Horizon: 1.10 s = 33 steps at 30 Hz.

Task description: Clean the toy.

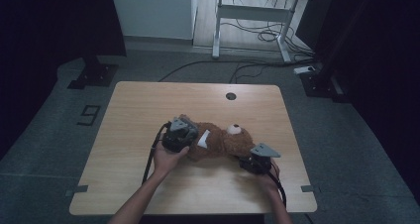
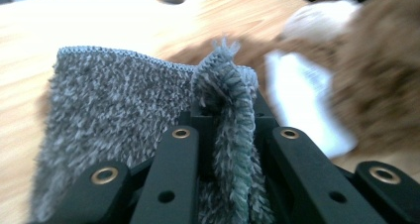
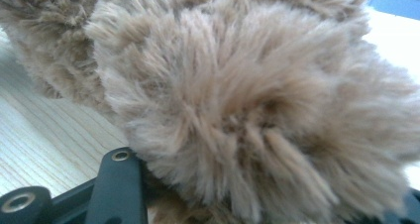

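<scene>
Betw. left tool (image 2: 225, 149) jaws, grey cloth (image 2: 114, 115), unseen from high view.

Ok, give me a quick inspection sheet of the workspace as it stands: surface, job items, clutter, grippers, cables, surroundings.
Surface: light wooden table with a round hole near the far edge.
Job's things: brown teddy bear lying mid-table, white tag showing; grey fuzzy cloth beside it.
Clutter: nothing seen.
Grippers: left gripper shut on a fold of the grey fuzzy cloth; right gripper pressed into the bear's fur, jaw state hidden by the fur.
Cables: black cable trails from the left gripper toward the near edge; loose cables on the floor beyond.
Surroundings: white-legged desk behind, dark stands at both sides.
</scene>
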{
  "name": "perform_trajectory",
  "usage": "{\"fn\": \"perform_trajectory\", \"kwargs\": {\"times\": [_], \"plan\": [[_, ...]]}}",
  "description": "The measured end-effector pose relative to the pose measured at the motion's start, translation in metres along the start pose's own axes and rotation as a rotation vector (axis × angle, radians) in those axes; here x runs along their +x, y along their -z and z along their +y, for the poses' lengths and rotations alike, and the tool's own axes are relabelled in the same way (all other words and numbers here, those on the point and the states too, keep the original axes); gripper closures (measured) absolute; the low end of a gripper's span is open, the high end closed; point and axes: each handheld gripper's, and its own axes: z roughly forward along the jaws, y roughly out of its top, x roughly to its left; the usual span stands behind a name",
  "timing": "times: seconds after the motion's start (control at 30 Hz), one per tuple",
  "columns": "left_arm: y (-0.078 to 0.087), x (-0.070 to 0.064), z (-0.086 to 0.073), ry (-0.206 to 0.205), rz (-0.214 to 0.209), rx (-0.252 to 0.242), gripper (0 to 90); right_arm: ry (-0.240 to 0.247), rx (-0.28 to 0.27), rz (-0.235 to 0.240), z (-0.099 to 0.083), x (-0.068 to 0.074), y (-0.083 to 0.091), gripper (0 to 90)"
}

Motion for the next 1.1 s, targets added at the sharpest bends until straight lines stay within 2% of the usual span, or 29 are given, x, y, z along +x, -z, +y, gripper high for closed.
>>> {"fn": "perform_trajectory", "kwargs": {"times": [0.1, 0.23, 0.5, 0.6, 0.7, 0.8, 0.87, 0.93, 1.03, 1.1], "plan": [[0.005, 0.017, -0.015, 0.048, 0.01, 0.019, 79.2, -0.002, -0.001, 0.002, 0.0, 0.0, 0.0, 44.7], [0.007, 0.028, -0.027, 0.084, 0.001, 0.021, 79.1, -0.002, -0.001, 0.001, 0.0, 0.0, -0.001, 44.7], [0.011, 0.025, -0.03, 0.082, -0.012, 0.032, 79.1, 0.003, 0.008, 0.018, 0.0, 0.002, 0.002, 38.8], [0.019, 0.026, -0.016, 0.089, -0.036, 0.005, 78.6, 0.03, 0.009, 0.024, -0.001, 0.002, 0.004, 39.6], [0.024, 0.02, 0.012, 0.049, -0.039, -0.026, 78.7, 0.048, 0.009, 0.021, -0.002, 0.002, 0.003, 40.0], [0.018, 0.012, 0.036, 0.023, -0.05, -0.041, 78.6, 0.067, 0.012, 0.016, -0.002, 0.003, 0.004, 40.2], [0.007, 0.006, 0.051, 0.021, -0.077, -0.028, 78.5, 0.064, 0.01, 0.018, -0.002, 0.003, 0.004, 40.2], [-0.012, -0.001, 0.059, 0.023, -0.096, 0.03, 78.1, 0.064, 0.011, 0.019, -0.002, 0.002, 0.004, 40.1], [-0.038, -0.009, 0.053, 0.013, -0.091, 0.13, 77.4, 0.058, 0.01, 0.022, -0.002, 0.002, 0.004, 39.5], [-0.041, -0.01, 0.047, 0.01, -0.084, 0.122, 78.1, 0.037, 0.013, 0.024, -0.002, 0.001, 0.004, 35.4]]}}
